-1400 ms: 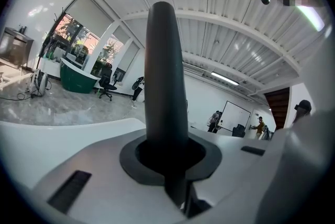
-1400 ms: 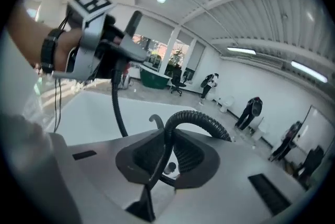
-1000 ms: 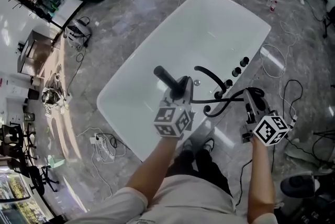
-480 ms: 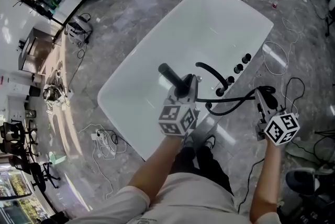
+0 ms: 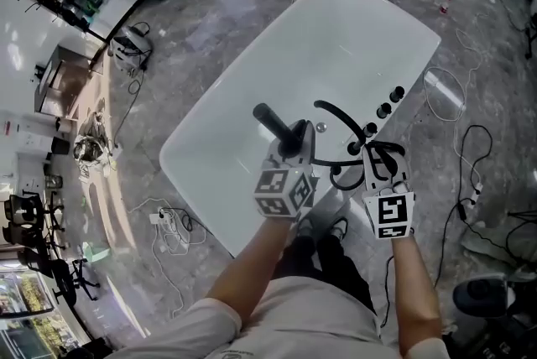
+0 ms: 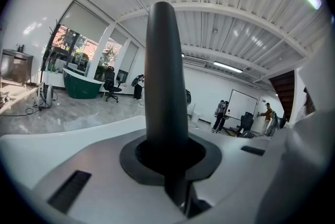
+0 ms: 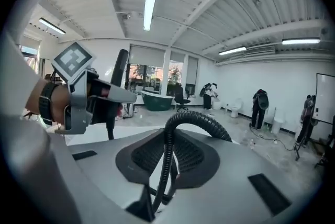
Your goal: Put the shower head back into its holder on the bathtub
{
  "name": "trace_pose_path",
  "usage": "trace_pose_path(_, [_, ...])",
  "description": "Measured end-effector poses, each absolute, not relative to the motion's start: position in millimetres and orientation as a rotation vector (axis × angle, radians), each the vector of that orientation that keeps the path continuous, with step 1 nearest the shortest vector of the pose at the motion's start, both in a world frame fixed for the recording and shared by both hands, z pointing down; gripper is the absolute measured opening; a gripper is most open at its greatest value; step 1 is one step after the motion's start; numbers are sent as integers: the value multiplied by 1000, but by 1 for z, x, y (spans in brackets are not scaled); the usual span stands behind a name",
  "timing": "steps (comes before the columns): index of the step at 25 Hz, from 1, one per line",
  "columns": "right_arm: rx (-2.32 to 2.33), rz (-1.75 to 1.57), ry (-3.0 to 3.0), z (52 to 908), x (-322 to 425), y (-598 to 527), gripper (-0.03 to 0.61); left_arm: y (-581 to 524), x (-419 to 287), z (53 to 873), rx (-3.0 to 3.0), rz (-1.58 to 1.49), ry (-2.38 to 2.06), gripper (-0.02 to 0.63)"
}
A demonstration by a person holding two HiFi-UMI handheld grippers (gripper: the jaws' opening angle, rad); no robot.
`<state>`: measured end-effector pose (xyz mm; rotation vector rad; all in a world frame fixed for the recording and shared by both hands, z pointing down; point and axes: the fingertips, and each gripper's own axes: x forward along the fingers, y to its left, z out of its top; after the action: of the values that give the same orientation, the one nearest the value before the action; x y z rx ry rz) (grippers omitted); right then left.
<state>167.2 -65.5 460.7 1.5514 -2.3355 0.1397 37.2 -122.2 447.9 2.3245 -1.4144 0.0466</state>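
In the head view the black shower head sticks up over the white bathtub, with my left gripper shut on its handle. The left gripper view shows that handle standing upright between the jaws of that gripper. My right gripper is at the tub's near rim beside the black faucet spout, shut on the black ribbed hose. In the right gripper view the hose arches up from between the jaws of the right gripper, and the left gripper shows at left.
Black knobs sit in a row on the tub rim past the spout. Cables lie on the marble floor right of the tub, and a power strip to its left. My feet stand against the tub's near side.
My right gripper has swung left from out over the floor to the tub rim near the spout, rolling as it went, and the hose loop came with it. The left gripper has kept still.
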Motion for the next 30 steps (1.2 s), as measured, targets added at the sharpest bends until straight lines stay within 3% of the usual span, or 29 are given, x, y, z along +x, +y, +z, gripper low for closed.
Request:
trace_pose_path(5, [1719,104,-2388,418,195,-69,61,-123,28,448,2305,28,-1444,40])
trace_pose_path(9, [1559,75,-2237,456,193,-68,61,-124,27,448,2307,37,-1452,40])
trace_pose_path(13, [1692,-65,-2014,455,238,-64,61,-122,33,447,2318,42,-1441,40])
trace_pose_path(19, [1545,-352,-1982,449,196,-57,61,-116,39,454,2335,77,-1432,40])
trace_pose_path(24, [1299,-358,-2048,505,147,-58,61,-114,33,458,2314,107,-1470,40])
trace_pose_path(30, [1641,-229,-2062,447,209,-71,62,-114,29,453,2304,73,-1491,40])
